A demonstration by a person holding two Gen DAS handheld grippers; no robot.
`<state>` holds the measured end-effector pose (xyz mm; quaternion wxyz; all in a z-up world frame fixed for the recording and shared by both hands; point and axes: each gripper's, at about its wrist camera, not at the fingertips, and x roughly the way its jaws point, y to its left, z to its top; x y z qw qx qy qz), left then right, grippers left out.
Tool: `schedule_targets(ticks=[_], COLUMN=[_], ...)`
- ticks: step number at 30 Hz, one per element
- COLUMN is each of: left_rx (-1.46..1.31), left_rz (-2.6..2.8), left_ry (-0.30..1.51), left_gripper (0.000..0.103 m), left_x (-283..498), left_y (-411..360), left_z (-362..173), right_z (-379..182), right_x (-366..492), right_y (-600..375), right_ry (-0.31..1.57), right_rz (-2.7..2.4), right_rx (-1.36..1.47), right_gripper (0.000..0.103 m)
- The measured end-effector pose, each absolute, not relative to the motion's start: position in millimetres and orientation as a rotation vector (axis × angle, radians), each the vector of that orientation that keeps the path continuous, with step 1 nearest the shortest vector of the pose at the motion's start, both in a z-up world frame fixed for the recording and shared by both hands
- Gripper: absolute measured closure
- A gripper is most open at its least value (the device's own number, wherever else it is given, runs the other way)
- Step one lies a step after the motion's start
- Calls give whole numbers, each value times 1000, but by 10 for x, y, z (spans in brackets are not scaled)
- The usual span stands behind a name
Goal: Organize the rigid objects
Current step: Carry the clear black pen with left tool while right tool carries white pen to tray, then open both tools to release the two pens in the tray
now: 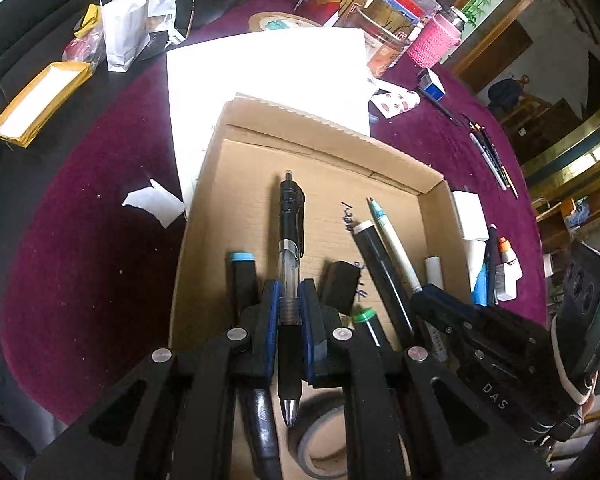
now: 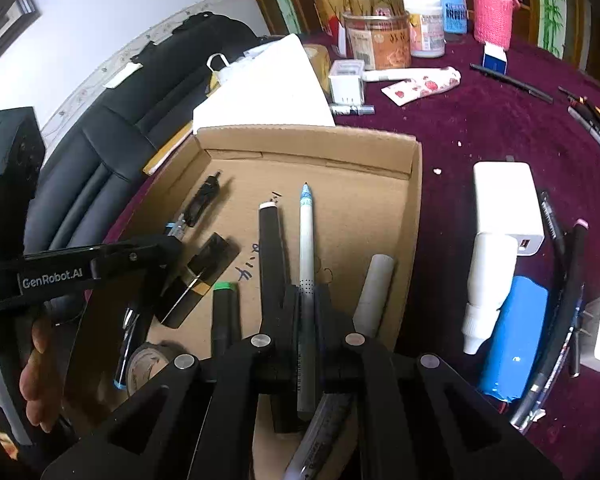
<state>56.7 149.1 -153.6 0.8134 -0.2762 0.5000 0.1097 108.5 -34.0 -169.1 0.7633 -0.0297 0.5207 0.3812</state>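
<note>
An open cardboard box (image 1: 328,148) lies on the purple tablecloth, and both grippers hang over it. My left gripper (image 1: 291,292) is shut on a black and clear gel pen (image 1: 290,216), which points away from me over the box floor. My right gripper (image 2: 306,296) is shut on a white pen with a light blue tip (image 2: 307,232), also above the box (image 2: 308,134). In the left wrist view the right gripper (image 1: 424,298) shows at the right with the white pen (image 1: 396,248). The black pen (image 2: 206,194) shows at the left of the right wrist view.
In the box lie a black marker with a white cap (image 2: 272,248), a green-capped marker (image 2: 224,308), a white cylinder (image 2: 374,292), a black block (image 2: 204,276) and a tape roll (image 2: 148,360). Right of the box sit a white charger (image 2: 504,200), a white bottle (image 2: 484,292) and several pens.
</note>
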Motion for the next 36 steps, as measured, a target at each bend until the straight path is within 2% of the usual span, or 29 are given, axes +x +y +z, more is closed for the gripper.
schedule_targets(ticks=[17,20,23,25,27,36], left_rx=[-622,-646,-657,-643,-637,-539], left_rz=[191,199,196,206,231,181], left_ry=[1061,1055,1031,1016,987,863], left_gripper=[95,90,76,62,61,61], left_x=[674,650,592,548,468,300], left_y=[1517,1516,1469,1405,1316,336], left_z=[-1614,-1606,-1548,-1491,-1390,-1018], right_z=[-1698,-1698,-1686,-1646,-1594,-1484], right_x=[1073,1075,1071,1054,1015,754], right_y=[-293,-326,-358,-434,-542,-1671], right_ry=[1111,1110,1115,1107,1092,1031], right_rz=[842,837,853,868,879,875], right_rx=[-78,-46,-35,-9,19,209], right_gripper=[96,96,90,84,81,81])
